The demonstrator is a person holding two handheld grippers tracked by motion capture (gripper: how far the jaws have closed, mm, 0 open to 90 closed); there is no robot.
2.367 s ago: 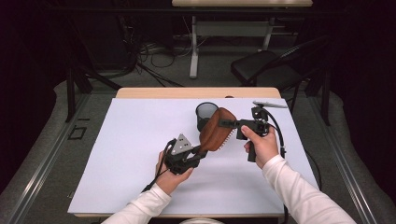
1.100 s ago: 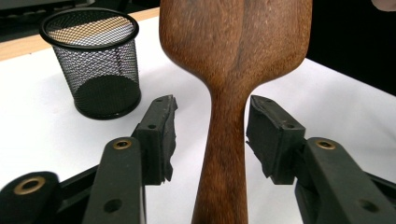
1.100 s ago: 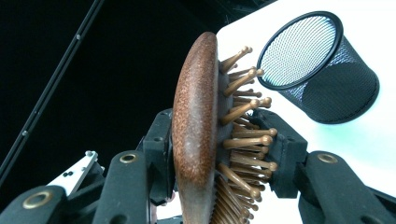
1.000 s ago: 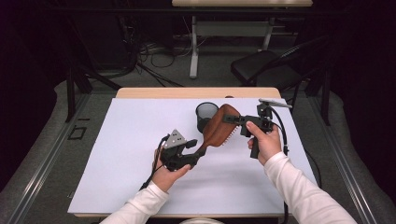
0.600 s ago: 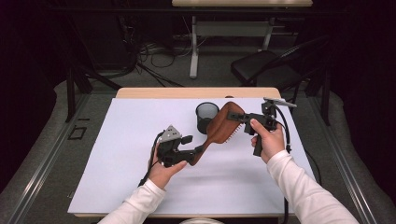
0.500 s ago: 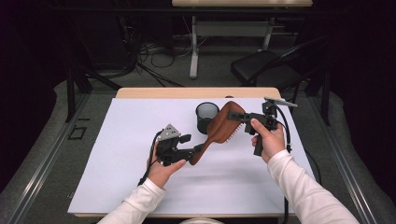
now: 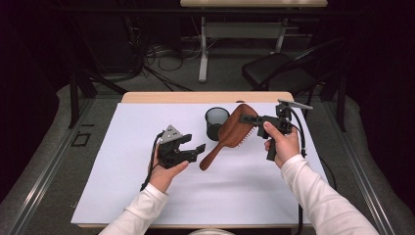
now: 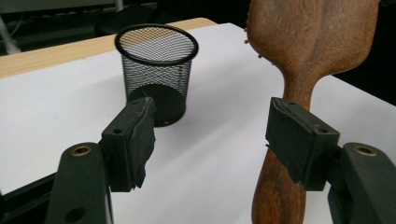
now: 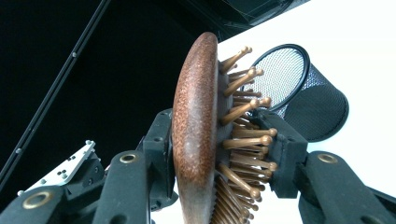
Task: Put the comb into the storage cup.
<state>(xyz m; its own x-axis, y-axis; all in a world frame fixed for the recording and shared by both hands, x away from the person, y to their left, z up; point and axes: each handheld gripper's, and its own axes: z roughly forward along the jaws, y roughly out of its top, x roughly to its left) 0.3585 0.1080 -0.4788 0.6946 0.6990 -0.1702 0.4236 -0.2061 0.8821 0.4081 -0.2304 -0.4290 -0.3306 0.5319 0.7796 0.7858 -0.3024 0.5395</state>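
Observation:
A brown wooden hairbrush [image 7: 234, 130] hangs tilted over the white table cover, bristles facing right. My right gripper [image 7: 246, 117] is shut on its head: one pad presses the smooth back [image 9: 196, 126] and the other sits among the bristles. My left gripper [image 7: 195, 149] stands open just left of the handle's lower end. Its jaws have just been opening and nothing is between them. In the left gripper view the handle [image 8: 280, 186] passes behind the right pad [image 8: 299, 140]. A black mesh cup [image 7: 216, 123] stands upright behind the brush.
The white cover [image 7: 122, 186] spreads over the table, with a wooden edge [image 7: 195, 97] at the back. A dark chair [image 7: 274, 73] and a desk's legs stand on the floor beyond. Cables trail from both grippers.
My left gripper has let go of the brush handle, opened and drawn back to the left. The right gripper has kept the brush head and shifted slightly right.

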